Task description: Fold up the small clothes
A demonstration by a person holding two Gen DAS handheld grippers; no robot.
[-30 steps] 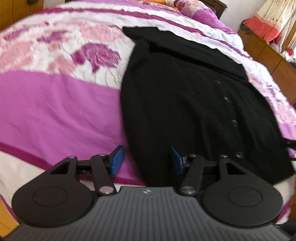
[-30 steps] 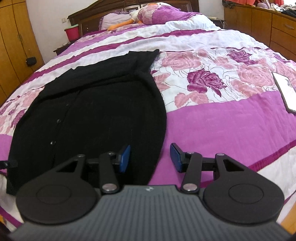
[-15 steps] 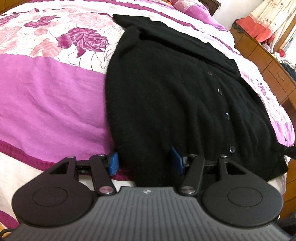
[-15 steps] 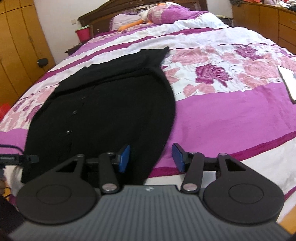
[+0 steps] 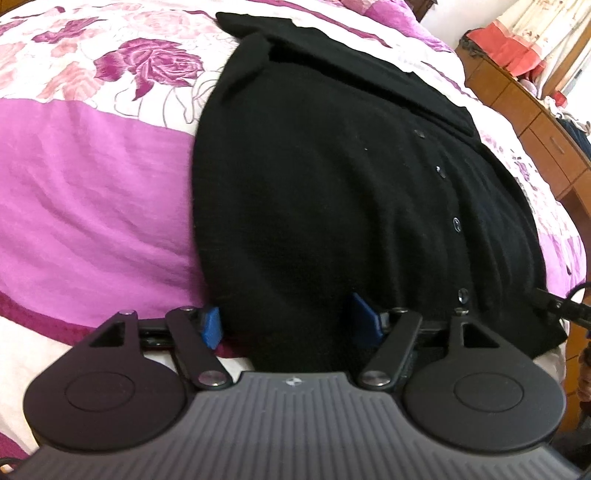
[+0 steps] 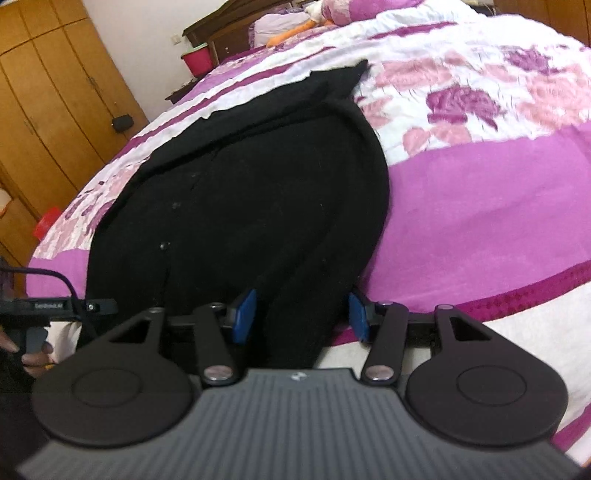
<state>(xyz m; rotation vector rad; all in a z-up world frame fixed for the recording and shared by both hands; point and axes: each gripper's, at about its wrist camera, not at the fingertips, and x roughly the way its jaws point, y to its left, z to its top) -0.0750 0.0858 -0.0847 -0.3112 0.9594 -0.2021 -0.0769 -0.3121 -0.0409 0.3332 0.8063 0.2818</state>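
Observation:
A black buttoned cardigan (image 5: 332, 192) lies spread flat on the purple floral bedspread (image 5: 92, 192), its hem toward me. My left gripper (image 5: 288, 323) is low over the hem's left corner. Its jaws are opening, with black cloth between the blue pads (image 5: 212, 326), which do not press on it. In the right wrist view the same cardigan (image 6: 258, 192) fills the middle. My right gripper (image 6: 301, 316) straddles the hem's right corner, open, with cloth between its pads (image 6: 358, 319). The left gripper (image 6: 55, 306) and the hand holding it show at the far left edge.
The bedspread (image 6: 480, 206) stretches to the right of the cardigan. A wooden wardrobe (image 6: 48, 110) and a red bin (image 6: 199, 61) stand left of the bed, with pillows (image 6: 369, 9) at the headboard. A wooden dresser (image 5: 535, 122) runs along the far side.
Both grippers have sunk toward the cardigan's near hem, which now lies between each pair of pads. The left jaws have spread wider. The right gripper has tilted further down.

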